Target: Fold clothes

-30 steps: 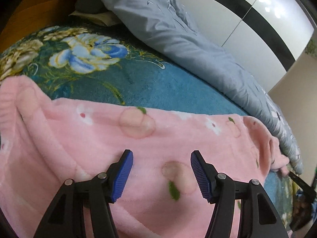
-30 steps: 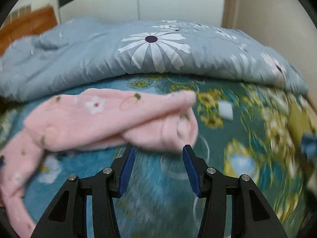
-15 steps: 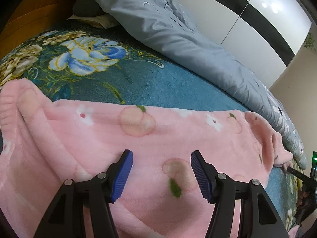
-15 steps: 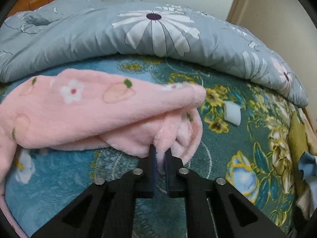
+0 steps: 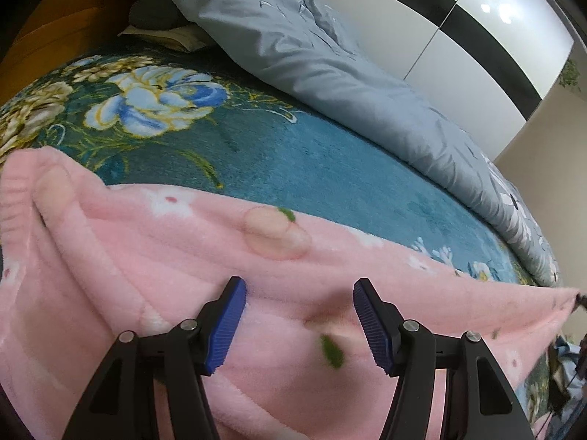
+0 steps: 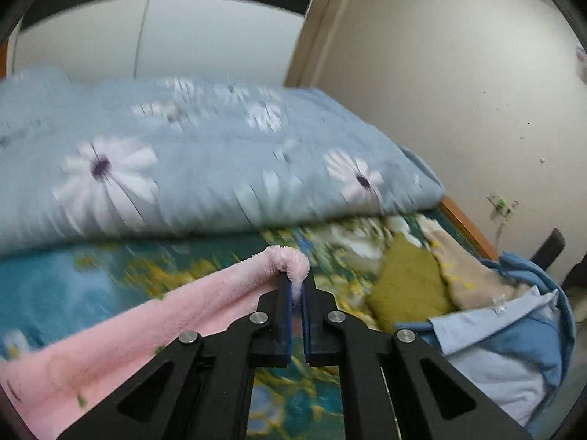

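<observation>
A pink fleece garment (image 5: 183, 256) with peach and flower prints lies stretched across the teal floral blanket (image 5: 293, 161). My left gripper (image 5: 299, 293) is open, its blue pads just above the pink fabric, holding nothing. My right gripper (image 6: 297, 286) is shut on the far end of the pink garment (image 6: 220, 293) and holds it lifted and pulled taut above the blanket (image 6: 55, 286). That held end shows at the right edge of the left wrist view (image 5: 565, 297).
A grey-blue daisy-print duvet (image 6: 183, 168) is bunched along the back of the bed (image 5: 348, 73). A pile of clothes, olive (image 6: 407, 286), beige and light blue (image 6: 513, 352), lies at the right. A wooden headboard (image 5: 66, 29) is at the left, a wall to the right.
My right gripper closed on the garment's end, then lifted and pulled it to the right, stretching the fabric out. My left gripper stayed open over the garment.
</observation>
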`<state>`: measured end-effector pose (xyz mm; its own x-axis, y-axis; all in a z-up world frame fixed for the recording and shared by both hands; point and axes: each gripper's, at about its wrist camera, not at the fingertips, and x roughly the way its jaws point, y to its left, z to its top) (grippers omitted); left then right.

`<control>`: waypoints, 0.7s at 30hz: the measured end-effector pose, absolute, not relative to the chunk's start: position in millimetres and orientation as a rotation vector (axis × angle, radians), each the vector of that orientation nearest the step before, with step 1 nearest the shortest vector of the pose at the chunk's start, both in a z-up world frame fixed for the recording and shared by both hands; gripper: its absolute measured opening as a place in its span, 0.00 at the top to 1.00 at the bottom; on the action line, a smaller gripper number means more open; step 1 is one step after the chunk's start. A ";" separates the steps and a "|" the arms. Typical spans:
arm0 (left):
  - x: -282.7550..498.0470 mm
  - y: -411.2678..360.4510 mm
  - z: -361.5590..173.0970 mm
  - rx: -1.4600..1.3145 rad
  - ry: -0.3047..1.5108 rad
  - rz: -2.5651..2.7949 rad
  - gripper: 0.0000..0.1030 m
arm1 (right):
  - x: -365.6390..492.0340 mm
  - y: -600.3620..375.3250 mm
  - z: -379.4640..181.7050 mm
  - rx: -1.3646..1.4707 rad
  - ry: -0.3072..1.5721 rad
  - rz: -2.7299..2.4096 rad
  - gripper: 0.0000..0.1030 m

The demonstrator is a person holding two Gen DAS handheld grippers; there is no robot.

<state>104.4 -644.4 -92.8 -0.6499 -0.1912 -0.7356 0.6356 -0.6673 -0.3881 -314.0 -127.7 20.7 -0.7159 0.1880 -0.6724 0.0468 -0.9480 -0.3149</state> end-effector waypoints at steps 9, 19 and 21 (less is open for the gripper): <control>105.4 -645.3 -92.8 0.924 0.911 -2.312 0.37 | -290.4 -85.0 -38.2 -1.386 -0.462 2.692 0.96; 106.3 -645.0 -92.5 0.919 0.914 -2.312 0.37 | -274.4 -98.4 38.4 -1.259 -0.390 2.880 0.96; 106.6 -644.8 -92.5 0.918 0.914 -2.312 0.37 | -269.4 -108.9 66.9 -1.143 -0.356 3.002 0.96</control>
<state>106.6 -644.8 -92.5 -0.6556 -0.1870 -0.7316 0.6367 -0.6578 -0.4024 -269.4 -108.9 66.9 -0.7462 -0.0062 -0.6657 0.1616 -0.9718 -0.1720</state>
